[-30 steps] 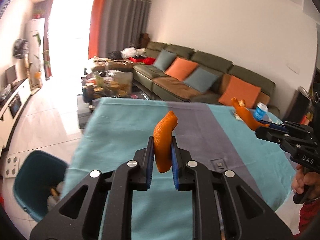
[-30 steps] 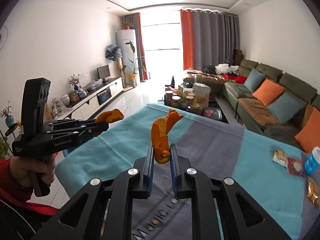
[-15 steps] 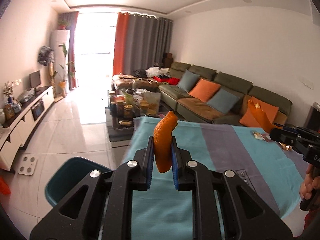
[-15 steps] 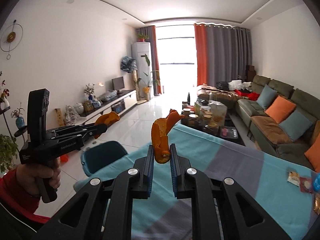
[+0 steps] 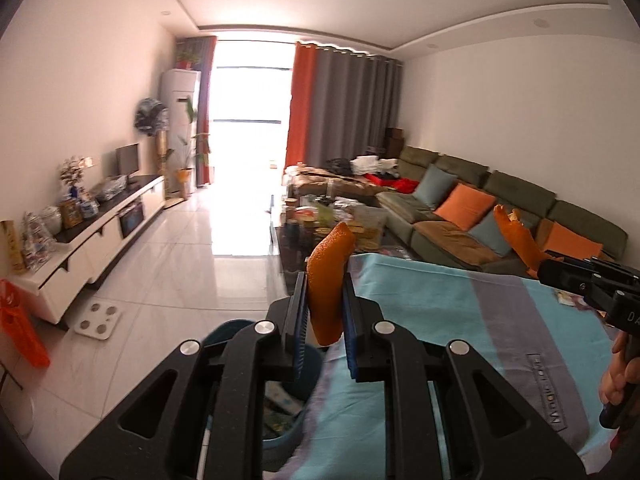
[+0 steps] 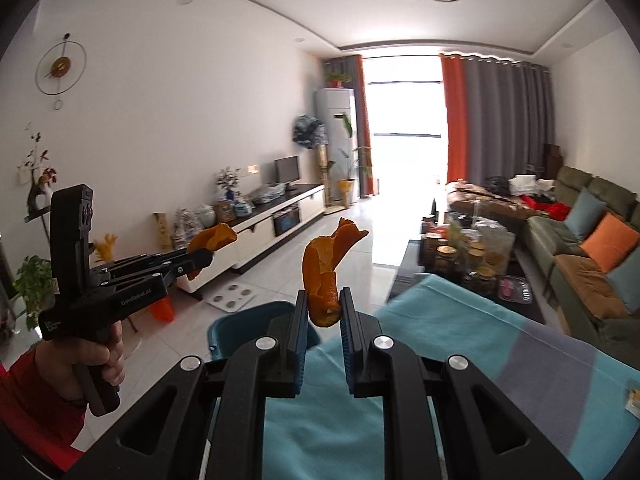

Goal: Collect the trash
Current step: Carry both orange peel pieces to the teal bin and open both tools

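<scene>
My left gripper (image 5: pixel 324 312) is shut on a long orange peel (image 5: pixel 329 280) that stands upright between its blue pads, above the table's left edge. My right gripper (image 6: pixel 323 312) is shut on a curled orange peel (image 6: pixel 325 270). From the right wrist view the left gripper (image 6: pixel 198 258) shows at the left with its peel (image 6: pixel 212 238), held by a hand. A teal bin (image 6: pixel 250 326) stands on the floor just beyond the table corner; it lies under the left gripper (image 5: pixel 224 334) with some trash inside. The right gripper's fingers (image 5: pixel 560 270) and peel (image 5: pixel 520 240) show at right.
The table wears a teal and grey cloth (image 5: pixel 460 320). Snack wrappers (image 6: pixel 634 398) lie at its far right. A white scale (image 5: pixel 100 320) and an orange bag (image 5: pixel 20 328) sit on the tiled floor. A cluttered coffee table (image 6: pixel 472 256), green sofa (image 5: pixel 500 208) and TV cabinet (image 6: pixel 276 220) lie beyond.
Both grippers have swung left and risen, from over the tablecloth towards the table's left edge, each keeping its peel. The bin has come under the left gripper.
</scene>
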